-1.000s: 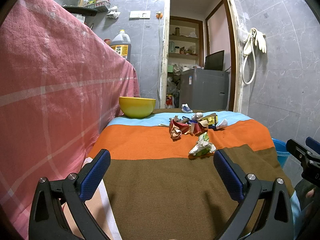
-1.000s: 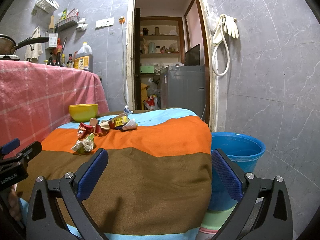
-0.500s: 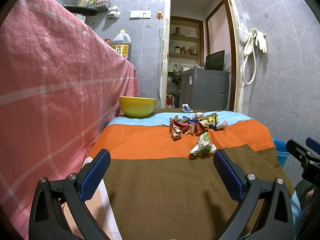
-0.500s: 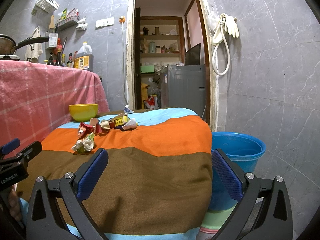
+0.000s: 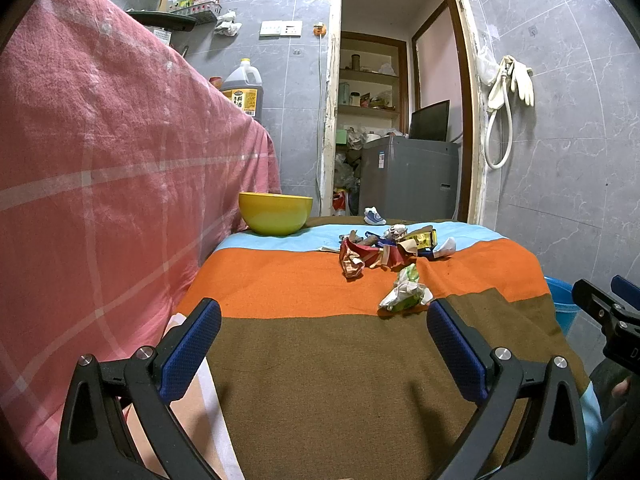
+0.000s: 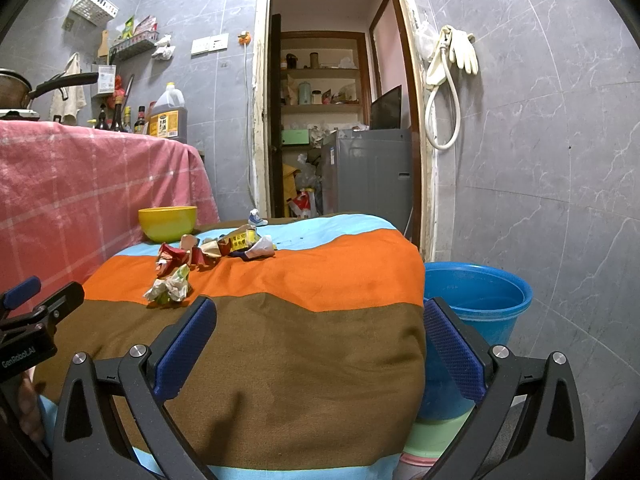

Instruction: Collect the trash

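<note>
Nothing moved since last frame. I kept left gripper (image 5: 324,344) and right gripper (image 6: 320,340) jaws wide, empty. Crumpled wrapper trash pile (image 5: 384,250) sat mid-table on striped cloth (image 6: 312,344), blue plastic bucket (image 6: 480,296) beside.

Grey marble-tile walls (image 6: 540,140); open doorway (image 6: 332,120); pink-draped counter (image 5: 100,160) left.

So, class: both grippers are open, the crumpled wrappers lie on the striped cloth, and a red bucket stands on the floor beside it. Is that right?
Only the colour is wrong: the right wrist view shows a blue bucket; everything else stands.
</note>
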### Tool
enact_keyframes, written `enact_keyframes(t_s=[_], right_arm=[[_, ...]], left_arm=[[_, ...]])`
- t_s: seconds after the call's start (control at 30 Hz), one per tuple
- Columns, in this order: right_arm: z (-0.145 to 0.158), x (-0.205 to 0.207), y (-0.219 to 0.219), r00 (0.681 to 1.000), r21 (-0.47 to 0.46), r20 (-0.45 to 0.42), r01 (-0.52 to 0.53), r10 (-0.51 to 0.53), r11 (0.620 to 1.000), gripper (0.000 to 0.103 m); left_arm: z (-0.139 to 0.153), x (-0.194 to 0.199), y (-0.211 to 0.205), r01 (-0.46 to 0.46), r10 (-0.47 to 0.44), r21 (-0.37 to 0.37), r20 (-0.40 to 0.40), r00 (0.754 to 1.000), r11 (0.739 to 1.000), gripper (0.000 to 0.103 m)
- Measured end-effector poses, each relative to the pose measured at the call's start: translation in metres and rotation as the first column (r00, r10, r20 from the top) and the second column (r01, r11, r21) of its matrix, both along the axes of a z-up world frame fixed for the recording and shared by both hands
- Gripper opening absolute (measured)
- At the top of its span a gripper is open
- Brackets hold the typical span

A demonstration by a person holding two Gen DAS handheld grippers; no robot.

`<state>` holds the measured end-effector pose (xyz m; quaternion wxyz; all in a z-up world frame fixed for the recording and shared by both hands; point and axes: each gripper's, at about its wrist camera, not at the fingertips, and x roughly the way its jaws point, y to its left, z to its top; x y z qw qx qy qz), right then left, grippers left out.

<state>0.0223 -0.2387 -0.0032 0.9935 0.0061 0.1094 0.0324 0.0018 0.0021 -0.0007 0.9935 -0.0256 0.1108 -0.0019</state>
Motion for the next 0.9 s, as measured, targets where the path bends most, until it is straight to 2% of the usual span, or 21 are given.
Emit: enact_keyframes(t_s=[0.9], right_arm=[[-0.0017,0.0053,0.0003,1.0,0.003,-0.014,-0.008,0.008,1.0,0.103]], left_arm=[[0.0017,0.0038,-0.0019,-0.03,0.03,-0.009,-0.024,0.999,1.0,0.101]])
